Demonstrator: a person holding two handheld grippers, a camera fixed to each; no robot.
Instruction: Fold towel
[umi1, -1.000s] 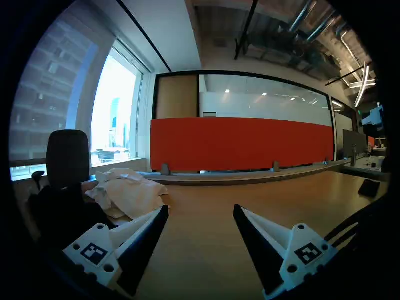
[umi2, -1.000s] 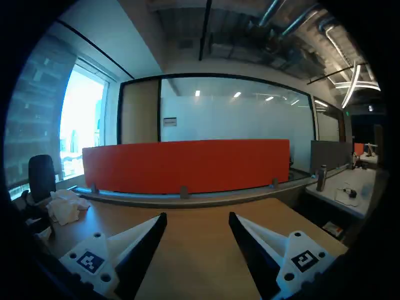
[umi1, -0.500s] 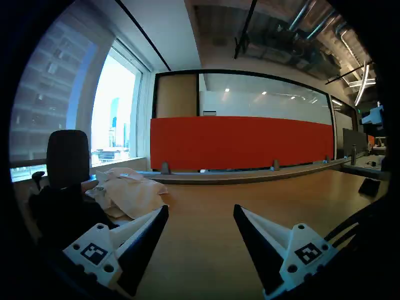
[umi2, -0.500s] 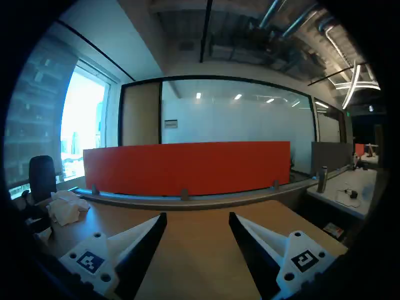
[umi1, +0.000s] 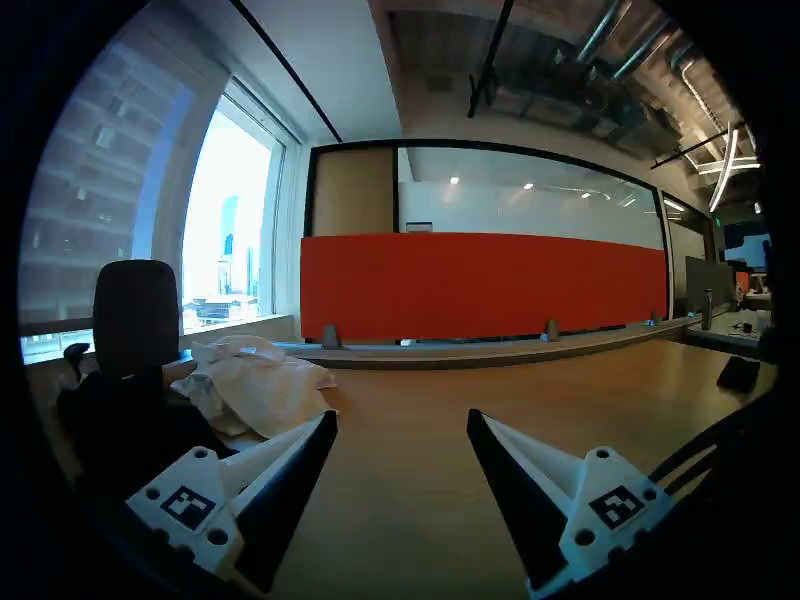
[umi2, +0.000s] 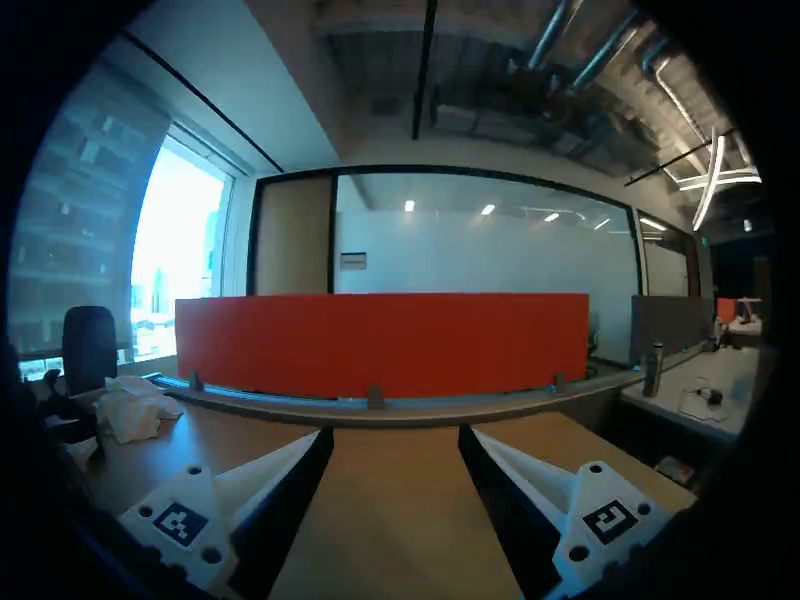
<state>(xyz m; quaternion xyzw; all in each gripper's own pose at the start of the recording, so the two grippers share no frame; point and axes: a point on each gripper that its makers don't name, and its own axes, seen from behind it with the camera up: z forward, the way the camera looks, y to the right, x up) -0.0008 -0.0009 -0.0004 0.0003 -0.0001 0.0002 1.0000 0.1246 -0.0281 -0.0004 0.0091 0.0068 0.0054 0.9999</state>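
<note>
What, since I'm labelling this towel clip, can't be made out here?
1. Towel, left gripper view: a crumpled heap. Its near edge is hidden behind the open left gripper's fingers, so its corners can't be found.
2. Towel, right gripper view: too small and too far to the left to read its folds.
3. Dark flat object on the desk, at the left gripper view's right edge: too small to identify.

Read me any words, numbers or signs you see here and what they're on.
No text can be read.
Small notice on the glass wall: too small and blurred.
Marker squares on the left gripper and right gripper: patterns, no letters.
</note>
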